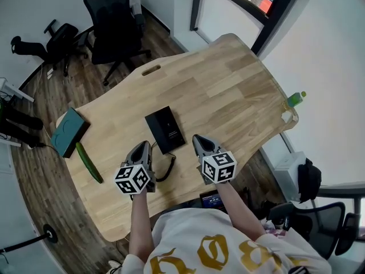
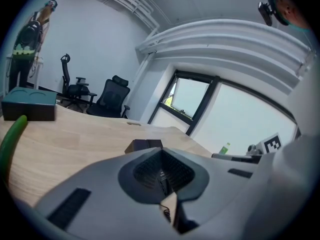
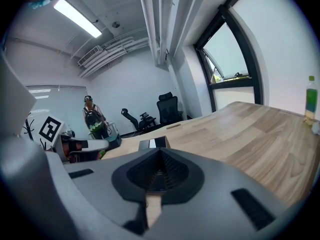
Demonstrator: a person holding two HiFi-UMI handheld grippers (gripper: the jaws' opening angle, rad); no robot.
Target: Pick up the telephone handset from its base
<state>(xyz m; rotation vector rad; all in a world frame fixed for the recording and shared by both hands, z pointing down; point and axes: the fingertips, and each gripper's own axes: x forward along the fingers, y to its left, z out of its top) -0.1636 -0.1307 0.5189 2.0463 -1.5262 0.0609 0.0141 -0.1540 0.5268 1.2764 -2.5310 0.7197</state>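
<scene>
Telephone (image 1: 165, 130) lies flat on the table (image 1: 239, 90) just ahead of both pairs of jaws, a little beyond their tips and between the two lines they point along. Neither pair touches it. The left gripper (image 1: 144, 146) has its jaws pressed together with nothing between them. The right gripper (image 1: 199, 138) is also closed and empty.

In the left gripper view it sits just above the closed tips (image 2: 161, 176), slightly to their left (image 2: 145, 145). In the right gripper view it stands straight beyond the tips (image 3: 159, 176), low and dark, with a pale glint on top (image 3: 155, 143).

It is a black, flat, rectangular slab turned at a slant. Its two parts cannot be told apart from above. A black coiled cord (image 1: 168, 167) curls from its near end back into the gap between the two grippers, closer to the left jaws.

Further out, left of the left jaws, a cucumber (image 1: 89, 162) lies on the wood. Beyond it a teal box (image 1: 68, 131) sits at the table's edge. Far to the right of the right jaws a green bottle (image 1: 295, 100) stands at the table's far corner. Black office chairs (image 1: 114, 27) stand on the floor past the far edge.
</scene>
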